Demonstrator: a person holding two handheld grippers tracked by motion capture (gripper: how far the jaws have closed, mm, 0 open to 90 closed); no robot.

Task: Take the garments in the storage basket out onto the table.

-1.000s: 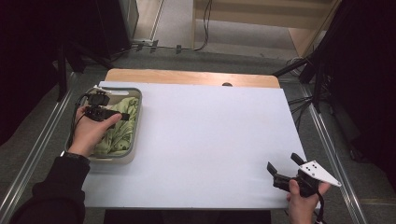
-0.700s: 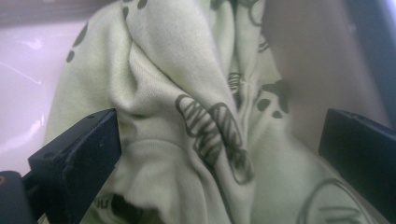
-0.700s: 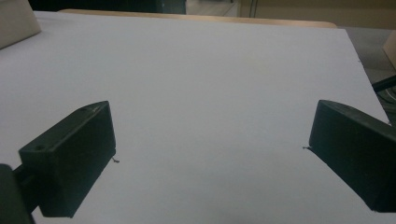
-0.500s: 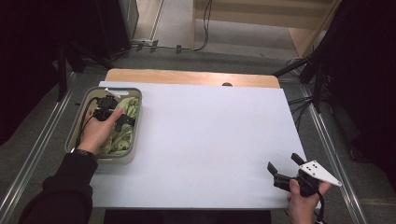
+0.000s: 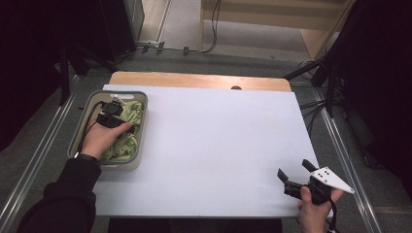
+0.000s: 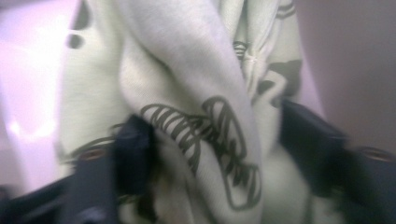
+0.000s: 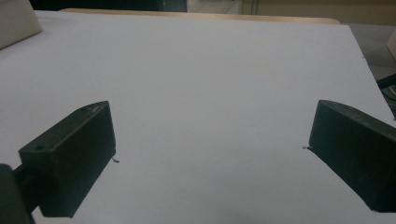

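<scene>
Your right gripper point(image 5: 296, 175) sat spread over the bare near corner of the table point(image 5: 218, 145). Farther off, your left gripper point(image 6: 205, 154) had just been closing on a fold of the green cloth point(image 5: 127, 131) in the grey bin point(image 5: 141, 121). It looked light and limp; a bunched ridge suited best.

1. Table point(image 5: 214, 145): white top, with a strip of bare wood point(image 5: 194, 80) along the far edge.
2. Bin point(image 5: 83, 127): grey, rounded corners, standing on the table's left side, its outer wall at or just past the left edge.
3. Dark spot point(image 5: 236, 88): small, at the far edge where white meets wood; too small to identify, possibly a hole or knob.
</scene>
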